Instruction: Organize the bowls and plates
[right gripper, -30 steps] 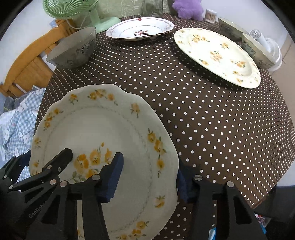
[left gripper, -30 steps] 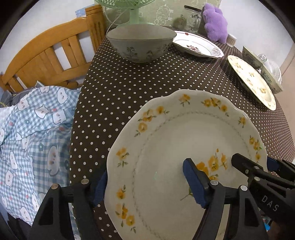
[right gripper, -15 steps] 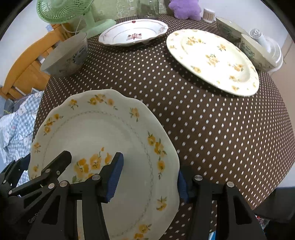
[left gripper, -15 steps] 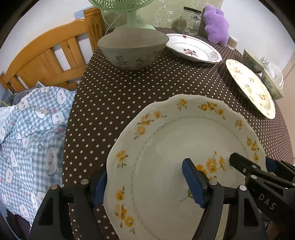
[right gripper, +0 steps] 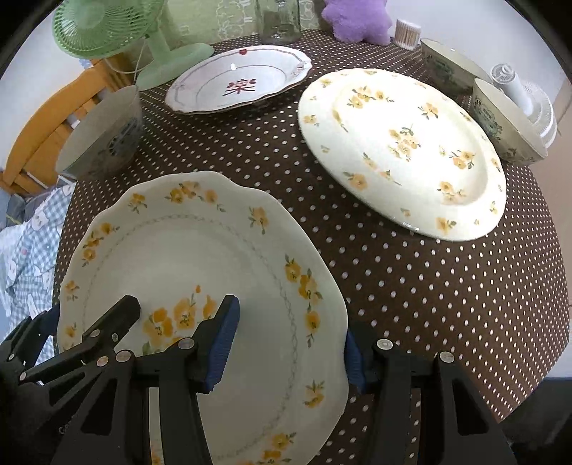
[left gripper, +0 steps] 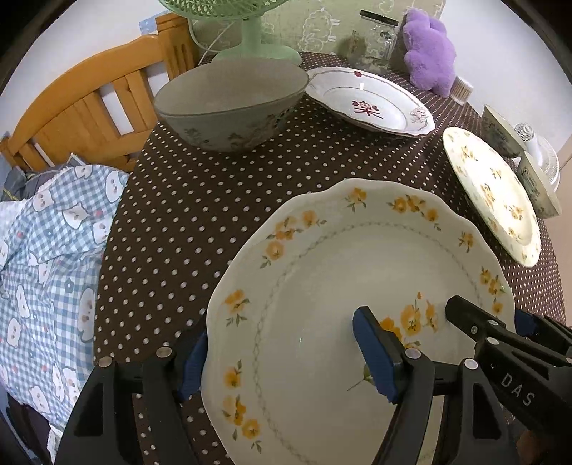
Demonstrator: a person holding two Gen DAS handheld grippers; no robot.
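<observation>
Both grippers hold one scalloped white plate with yellow flowers (left gripper: 321, 286) (right gripper: 186, 257) above the near side of the table. My left gripper (left gripper: 282, 357) is shut on its left rim. My right gripper (right gripper: 286, 343) is shut on its right rim. A larger yellow-flowered plate (right gripper: 404, 150) (left gripper: 493, 193) lies at the right. A white plate with a red motif (right gripper: 239, 78) (left gripper: 371, 100) lies at the back. A grey bowl (left gripper: 228, 103) (right gripper: 103, 136) stands at the back left. Two patterned bowls (right gripper: 507, 121) stand at the far right.
The table has a brown polka-dot cloth (right gripper: 411, 286). A green fan (right gripper: 111, 32), a glass jar (right gripper: 279, 18) and a purple plush toy (left gripper: 429, 50) stand at the back. A wooden chair (left gripper: 93, 118) with blue checked fabric (left gripper: 46, 250) is at the left.
The held plate has risen and moved a little forward over the table; both grippers keep their hold. More of the bowls and plates beyond shows.
</observation>
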